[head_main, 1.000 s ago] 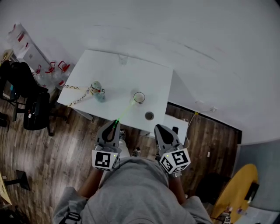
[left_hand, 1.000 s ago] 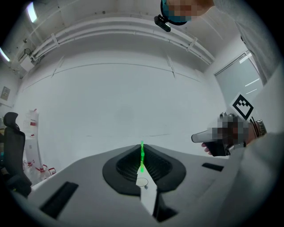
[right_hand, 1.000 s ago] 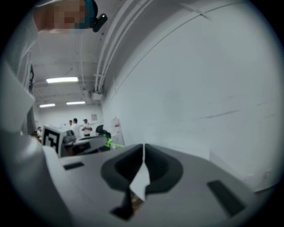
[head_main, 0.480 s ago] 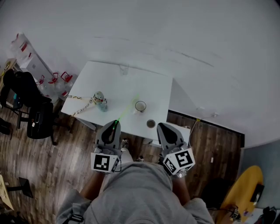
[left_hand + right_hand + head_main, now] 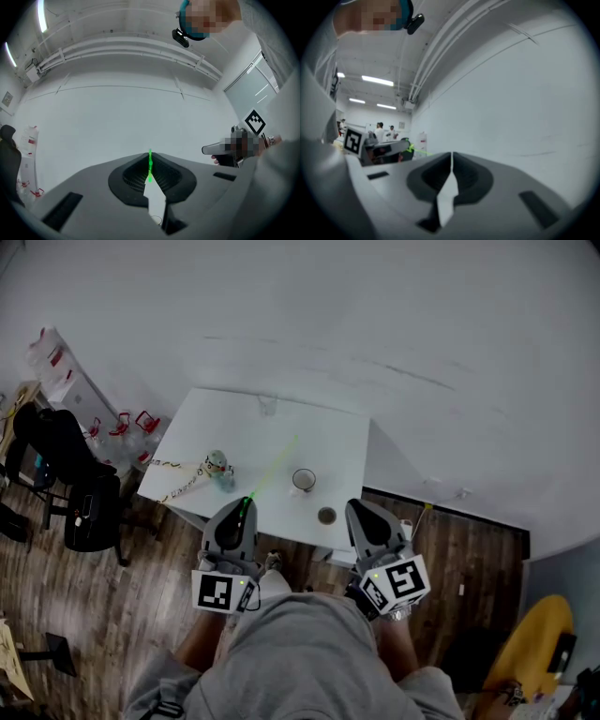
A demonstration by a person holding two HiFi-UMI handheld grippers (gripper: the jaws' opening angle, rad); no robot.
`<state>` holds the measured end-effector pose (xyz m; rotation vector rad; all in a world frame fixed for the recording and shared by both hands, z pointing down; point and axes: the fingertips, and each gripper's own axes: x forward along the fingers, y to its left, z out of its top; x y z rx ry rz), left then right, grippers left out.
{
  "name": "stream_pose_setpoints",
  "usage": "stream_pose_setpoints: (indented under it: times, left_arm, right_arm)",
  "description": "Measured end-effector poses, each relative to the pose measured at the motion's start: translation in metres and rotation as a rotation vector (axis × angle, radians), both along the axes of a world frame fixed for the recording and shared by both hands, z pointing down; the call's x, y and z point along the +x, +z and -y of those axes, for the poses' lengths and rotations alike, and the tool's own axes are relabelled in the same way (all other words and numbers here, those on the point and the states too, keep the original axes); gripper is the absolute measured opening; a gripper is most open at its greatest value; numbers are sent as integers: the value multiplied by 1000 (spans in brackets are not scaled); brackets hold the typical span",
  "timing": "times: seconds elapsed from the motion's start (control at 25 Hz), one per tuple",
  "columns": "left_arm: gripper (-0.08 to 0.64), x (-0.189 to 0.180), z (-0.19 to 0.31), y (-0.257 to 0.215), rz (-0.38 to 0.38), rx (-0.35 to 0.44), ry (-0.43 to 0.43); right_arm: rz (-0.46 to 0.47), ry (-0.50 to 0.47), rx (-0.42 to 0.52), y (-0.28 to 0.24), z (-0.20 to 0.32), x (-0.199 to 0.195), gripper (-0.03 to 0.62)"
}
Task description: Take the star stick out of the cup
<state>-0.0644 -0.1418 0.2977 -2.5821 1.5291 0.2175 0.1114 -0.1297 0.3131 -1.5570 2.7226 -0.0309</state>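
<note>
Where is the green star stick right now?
The star stick is on the left of the head view, pinched in the left hand-held gripper, slanting over the table just left of the cup, not in it.

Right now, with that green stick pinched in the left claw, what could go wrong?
The left gripper pinches the thin star stick only at its near end, so the long free part could tilt or slip out. That free end reaches over the table between the cup and the small figure; a low, careless swing might knock either.
</note>
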Motion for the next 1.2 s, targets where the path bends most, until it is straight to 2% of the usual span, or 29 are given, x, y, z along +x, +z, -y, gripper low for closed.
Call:
stream_pose_setpoints:
  times: [0.24,0.64,0.8,1.2]
  left_arm:
    - [47,2,-1,-15,6,50,10]
    - [46,7,-4,-17,11,55,38]
    - [46,9,-5,-11,13,32,48]
    - [46,17,-4,-14,24,42,56]
  right_arm:
    - [5,10,27,-15,0,9,37]
    - [21,22,9,-16,1,11,35]
    - [42,12,-4,-12,1,10,35]
    - [43,-15,7,-17,3,14,35]
